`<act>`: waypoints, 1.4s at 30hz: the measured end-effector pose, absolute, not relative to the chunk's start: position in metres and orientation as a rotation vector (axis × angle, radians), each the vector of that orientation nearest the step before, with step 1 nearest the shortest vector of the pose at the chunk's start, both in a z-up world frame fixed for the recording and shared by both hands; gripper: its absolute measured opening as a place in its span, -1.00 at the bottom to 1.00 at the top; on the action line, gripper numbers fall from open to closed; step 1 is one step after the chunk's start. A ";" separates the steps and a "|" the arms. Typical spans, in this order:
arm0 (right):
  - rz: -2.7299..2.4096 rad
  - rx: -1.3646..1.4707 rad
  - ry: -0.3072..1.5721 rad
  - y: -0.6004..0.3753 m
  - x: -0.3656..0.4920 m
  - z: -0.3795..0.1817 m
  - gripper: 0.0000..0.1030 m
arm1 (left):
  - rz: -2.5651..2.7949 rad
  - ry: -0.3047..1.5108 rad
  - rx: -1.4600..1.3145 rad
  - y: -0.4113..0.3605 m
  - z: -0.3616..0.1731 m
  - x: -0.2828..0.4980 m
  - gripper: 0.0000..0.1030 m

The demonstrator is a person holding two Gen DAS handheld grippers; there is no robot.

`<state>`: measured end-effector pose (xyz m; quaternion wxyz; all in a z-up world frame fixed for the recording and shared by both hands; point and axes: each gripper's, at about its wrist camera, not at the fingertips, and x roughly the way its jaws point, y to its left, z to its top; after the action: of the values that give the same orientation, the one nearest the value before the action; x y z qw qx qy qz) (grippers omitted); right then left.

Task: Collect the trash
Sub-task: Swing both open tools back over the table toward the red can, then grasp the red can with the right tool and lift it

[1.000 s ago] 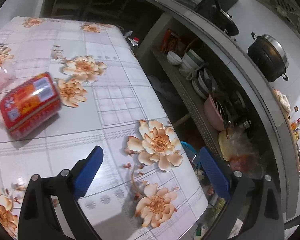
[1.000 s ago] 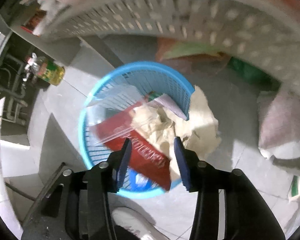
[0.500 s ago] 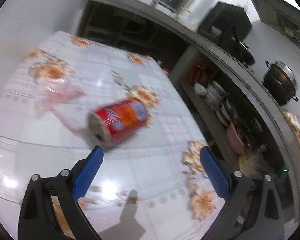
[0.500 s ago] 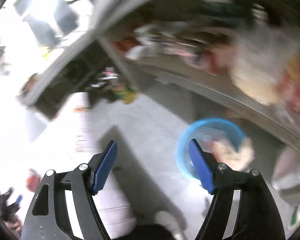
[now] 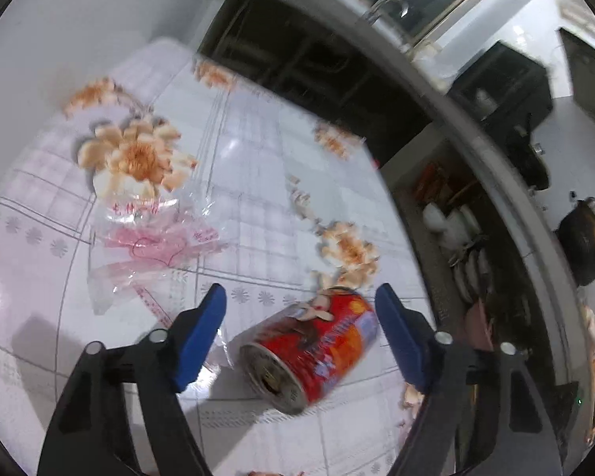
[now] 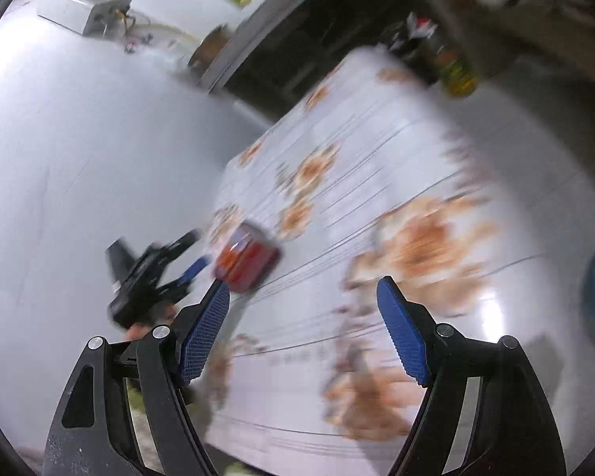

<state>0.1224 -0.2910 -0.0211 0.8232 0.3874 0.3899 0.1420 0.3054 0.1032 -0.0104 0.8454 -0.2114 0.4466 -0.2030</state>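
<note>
Your left gripper (image 5: 299, 331) straddles the tipped red can (image 5: 311, 343) on the floral tablecloth (image 5: 258, 182), jaws closing without contact yet, while your right gripper (image 6: 303, 331) hangs wide and empty.

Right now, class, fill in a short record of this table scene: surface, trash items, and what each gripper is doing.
surface: table with a flowered cloth
trash 1: red can, lying on its side
trash 2: clear plastic bag, flat, beyond the can
left gripper: jaws closing around the can, pads not yet touching
right gripper: jaws open, nothing between them
</note>
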 end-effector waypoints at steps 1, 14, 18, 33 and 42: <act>0.335 0.840 0.846 -0.282 0.131 -0.023 0.42 | -0.437 0.962 -0.443 0.101 -0.015 0.309 0.37; 0.510 1.067 1.031 -0.186 0.204 -0.070 0.28 | -0.544 1.109 -0.556 0.097 -0.047 0.279 0.26; 0.551 1.101 1.026 -0.175 0.202 -0.072 0.17 | -0.589 1.165 -0.655 0.095 -0.057 0.265 0.20; 0.500 1.131 0.927 -0.216 0.131 -0.037 -0.04 | -0.781 1.139 -0.795 0.064 -0.030 0.204 0.00; 0.297 0.898 0.887 -0.233 0.123 -0.015 0.31 | -0.666 1.001 -0.716 0.086 -0.012 0.198 0.00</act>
<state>0.1226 -0.2327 -0.0150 0.7969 0.4183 0.4132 0.1384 0.1978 0.0858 -0.0120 0.7651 -0.3296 0.4605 -0.3065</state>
